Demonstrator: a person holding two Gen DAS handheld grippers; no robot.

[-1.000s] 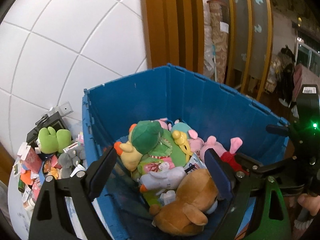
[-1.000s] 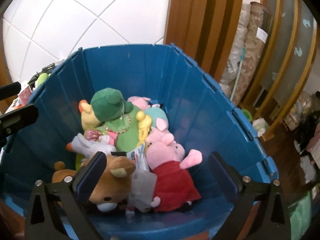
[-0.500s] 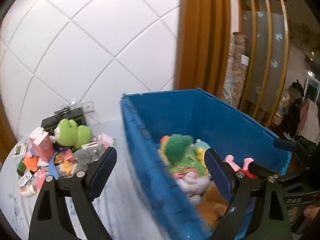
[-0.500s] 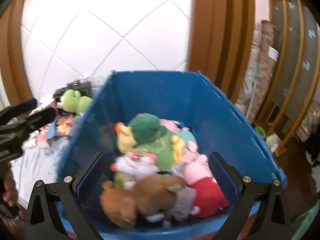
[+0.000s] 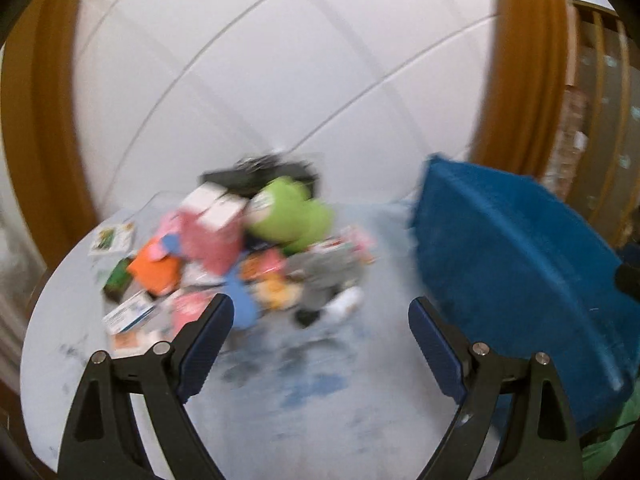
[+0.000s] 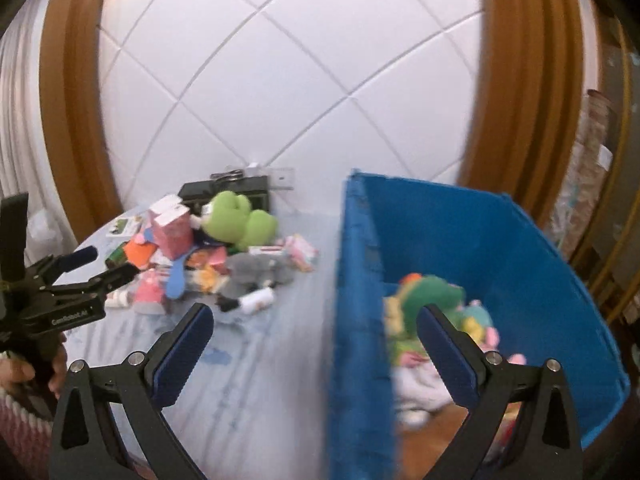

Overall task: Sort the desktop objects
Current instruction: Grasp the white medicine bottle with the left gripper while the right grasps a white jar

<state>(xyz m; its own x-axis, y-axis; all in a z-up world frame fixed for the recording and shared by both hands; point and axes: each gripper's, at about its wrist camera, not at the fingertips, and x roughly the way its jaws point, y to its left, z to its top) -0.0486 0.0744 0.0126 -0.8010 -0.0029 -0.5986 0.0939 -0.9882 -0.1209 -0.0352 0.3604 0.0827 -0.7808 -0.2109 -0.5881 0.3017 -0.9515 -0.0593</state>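
Observation:
A heap of small objects lies on the pale table (image 5: 320, 380): a green frog plush (image 5: 292, 216) (image 6: 236, 216), a pink carton (image 5: 212, 232) (image 6: 174, 228), a grey plush (image 5: 324, 272) (image 6: 260, 270), a blue paddle-shaped item (image 6: 176, 280) and a white bottle (image 6: 256, 300). A blue bin (image 6: 360, 320) (image 5: 520, 272) on the right holds several plush toys, a green-hatted one (image 6: 432, 292) on top. My left gripper (image 5: 320, 320) is open and empty above the table, facing the heap; it also shows at the left of the right wrist view (image 6: 102, 266). My right gripper (image 6: 314, 328) is open and empty over the bin's near wall.
A black box (image 6: 228, 190) stands behind the heap against the white tiled wall. Flat cards and packets (image 5: 132, 316) lie at the heap's left. Wooden frames flank the wall. The table's rounded edge runs along the left.
Both grippers have swung left, away from the inside of the bin toward the table and the heap. Both stay open and empty. The left view is motion-blurred.

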